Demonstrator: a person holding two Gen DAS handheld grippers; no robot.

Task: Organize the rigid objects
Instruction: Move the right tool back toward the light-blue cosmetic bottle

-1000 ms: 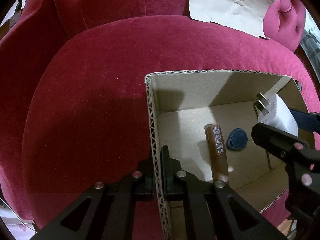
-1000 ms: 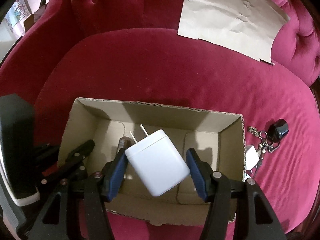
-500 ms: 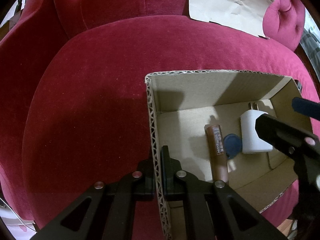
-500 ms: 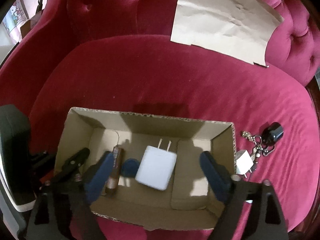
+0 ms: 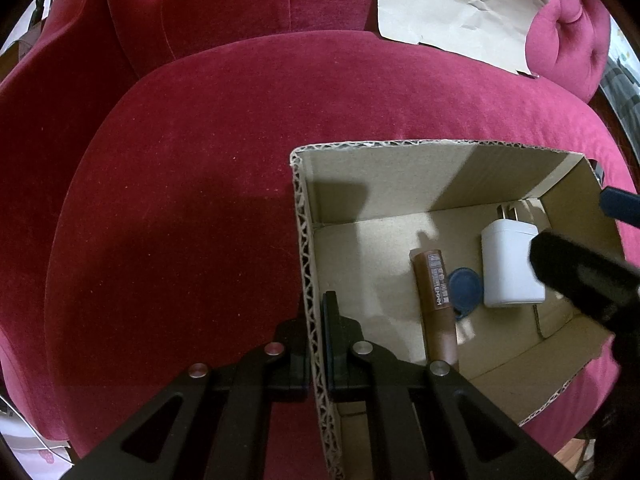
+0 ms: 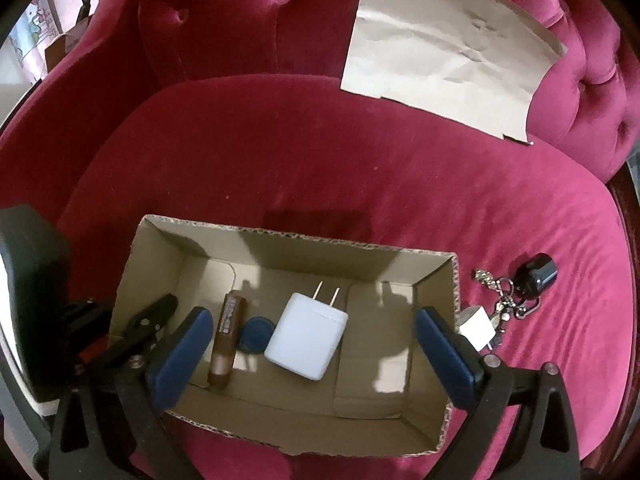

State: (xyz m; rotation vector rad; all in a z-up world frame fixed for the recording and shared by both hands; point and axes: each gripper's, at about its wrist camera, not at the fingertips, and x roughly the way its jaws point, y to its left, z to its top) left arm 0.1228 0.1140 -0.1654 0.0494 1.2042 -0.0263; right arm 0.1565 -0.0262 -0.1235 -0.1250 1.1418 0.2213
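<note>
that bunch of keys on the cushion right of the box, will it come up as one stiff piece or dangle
The key bunch will likely dangle: rings and a chain link its parts. The black fob and small white plug would probably swing below a grip. It seems unlikely to roll on the velvet cushion.

Red velvet sofa (image 6: 320, 152), tufted at the back and on the right arm. Creased sheet of brown paper (image 6: 448, 44) leaning against the backrest, far right, lower edge resting on the seat cushion.
</note>
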